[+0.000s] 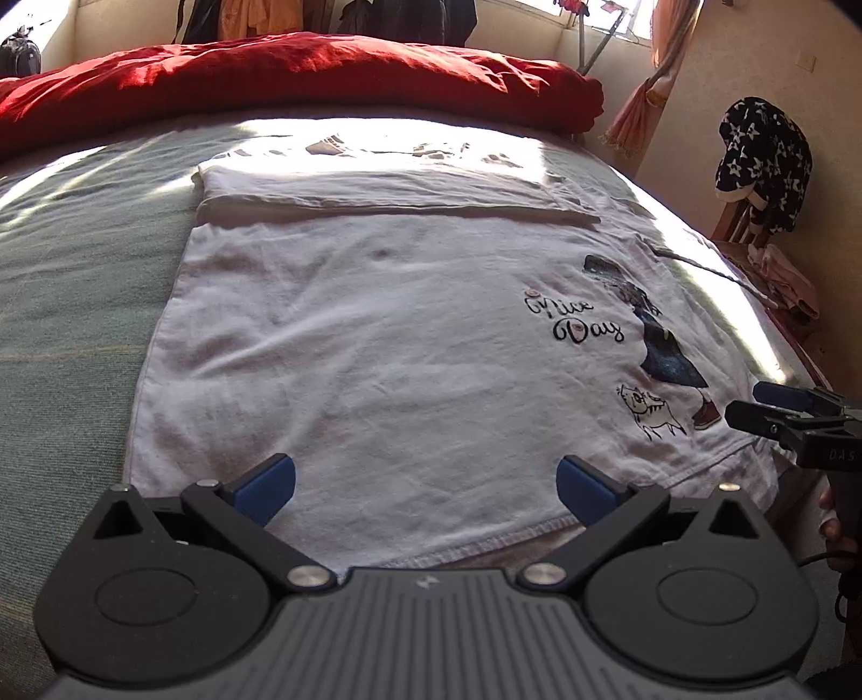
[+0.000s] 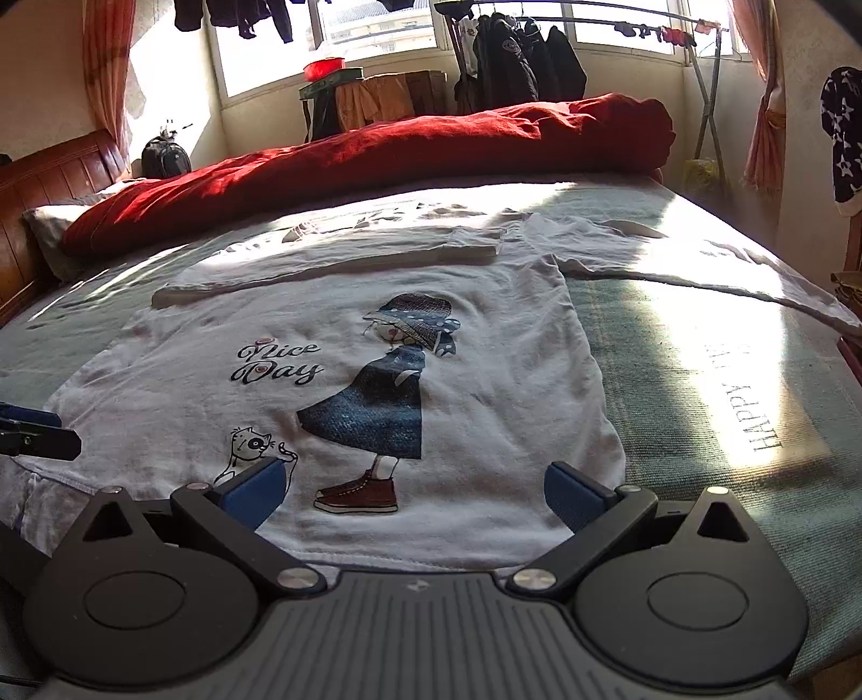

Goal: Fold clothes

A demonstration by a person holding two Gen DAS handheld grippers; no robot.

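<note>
The left gripper point(image 1: 425, 487) and right gripper point(image 2: 415, 492) both gape wide, holding nothing, poised over the near hem of the white T-shirt point(image 2: 345, 377). The shirt lies flat on the bed point(image 2: 700, 377), its far side folded in.

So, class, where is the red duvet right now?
The red duvet lies bunched along the far side of the bed, beyond the white T-shirt, below the window in the right wrist view.

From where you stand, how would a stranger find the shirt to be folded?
Start at the bed with the red duvet heaped along its far side. In front of it lies a white T-shirt, spread flat. Only it bears "Nice Day", a girl in a blue dress and a small cat.
</note>
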